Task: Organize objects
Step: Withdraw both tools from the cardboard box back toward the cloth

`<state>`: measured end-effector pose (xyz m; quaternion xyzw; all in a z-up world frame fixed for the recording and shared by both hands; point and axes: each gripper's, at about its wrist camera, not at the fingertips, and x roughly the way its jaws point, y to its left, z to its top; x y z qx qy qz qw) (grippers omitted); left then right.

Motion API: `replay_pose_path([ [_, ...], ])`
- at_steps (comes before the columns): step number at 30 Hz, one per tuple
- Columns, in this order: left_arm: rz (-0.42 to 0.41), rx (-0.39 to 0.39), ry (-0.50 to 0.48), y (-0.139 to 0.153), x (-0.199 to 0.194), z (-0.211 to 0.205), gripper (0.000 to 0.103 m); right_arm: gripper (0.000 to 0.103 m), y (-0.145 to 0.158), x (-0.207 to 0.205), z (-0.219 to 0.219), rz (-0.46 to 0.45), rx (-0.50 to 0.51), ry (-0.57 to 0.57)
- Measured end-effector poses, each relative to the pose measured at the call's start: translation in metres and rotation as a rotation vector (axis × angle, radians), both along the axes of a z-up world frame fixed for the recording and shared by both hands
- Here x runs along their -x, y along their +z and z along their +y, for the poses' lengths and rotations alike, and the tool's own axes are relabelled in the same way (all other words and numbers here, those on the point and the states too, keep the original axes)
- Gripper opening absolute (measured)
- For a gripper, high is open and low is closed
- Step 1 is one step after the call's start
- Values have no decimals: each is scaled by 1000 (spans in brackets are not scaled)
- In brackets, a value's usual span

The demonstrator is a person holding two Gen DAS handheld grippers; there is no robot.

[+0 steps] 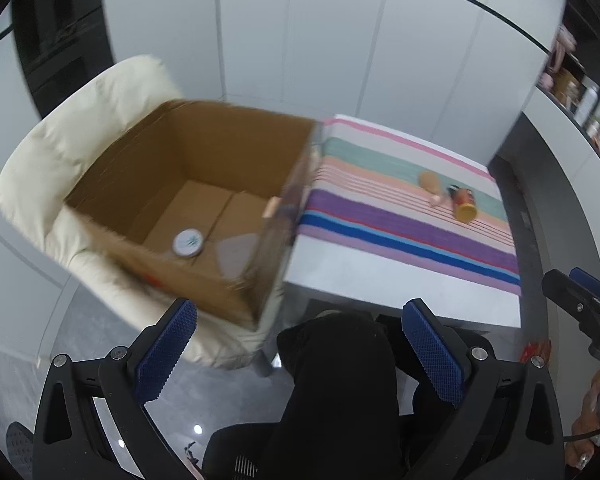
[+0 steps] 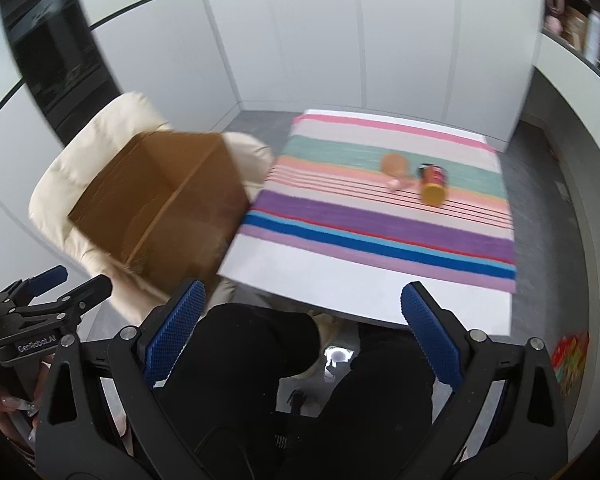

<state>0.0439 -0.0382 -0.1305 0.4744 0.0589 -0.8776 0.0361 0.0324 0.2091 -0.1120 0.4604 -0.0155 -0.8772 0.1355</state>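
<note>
An open cardboard box (image 1: 204,184) sits on a cream chair (image 1: 80,148) left of the table; a small round white-lidded tin (image 1: 187,242) lies inside it. The box also shows in the right wrist view (image 2: 160,204). On the striped cloth (image 1: 400,220) lie a tan toy drumstick (image 1: 432,186) and a tipped yellow-capped can (image 1: 463,203); they show in the right wrist view too, drumstick (image 2: 395,170) and can (image 2: 433,189). My left gripper (image 1: 300,356) is open and empty, held low above the person's knee. My right gripper (image 2: 300,344) is open and empty, near the table's front edge.
The white table (image 2: 340,280) stands before white wall panels. Shelves with bottles (image 1: 580,96) are at the far right. The person's dark-clothed legs (image 2: 260,380) are below both grippers. A colourful item (image 2: 570,356) lies on the grey floor at right.
</note>
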Motion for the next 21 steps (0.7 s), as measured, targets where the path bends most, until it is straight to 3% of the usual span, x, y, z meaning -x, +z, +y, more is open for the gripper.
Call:
replay_pose_path([
  [10,9,6,-155,-1,30,69,103,100,-6,1,91,-16,-20,-203],
  [21,15,24,-225,-6,59,113,103,100,-24,8,147,-17,-46,-302],
])
